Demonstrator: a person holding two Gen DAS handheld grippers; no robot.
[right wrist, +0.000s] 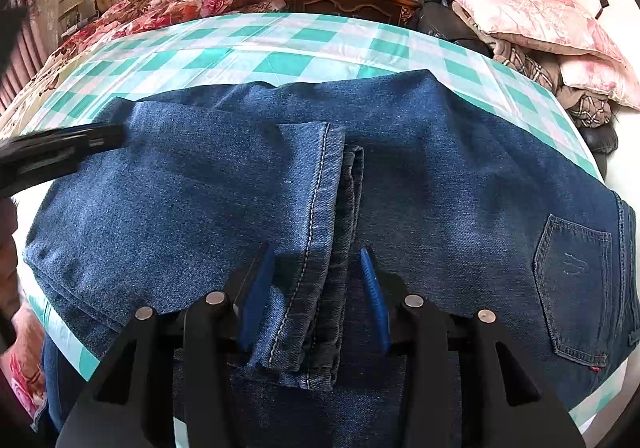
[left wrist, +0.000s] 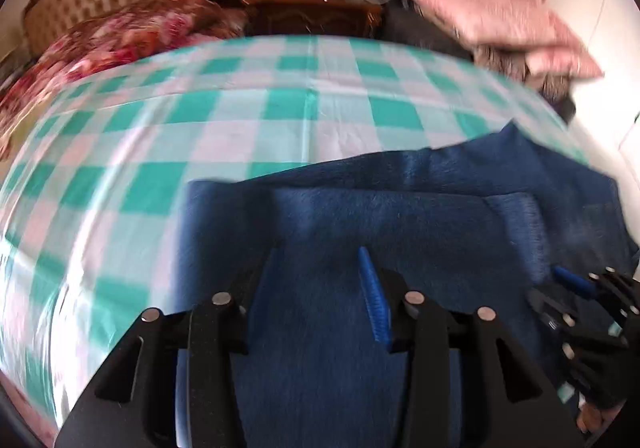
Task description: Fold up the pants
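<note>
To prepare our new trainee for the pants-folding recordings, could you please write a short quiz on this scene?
1. True or false: the back pocket of the blue denim jeans faces up.
2. What do the jeans lie on? A) a teal-and-white checked sheet; B) a bare wooden floor; C) a grey carpet.
3. Which part of the jeans lies between the fingers of the right gripper?

Key: 1 true; 2 A; 3 the stitched leg hems, folded back over the jeans.
</note>
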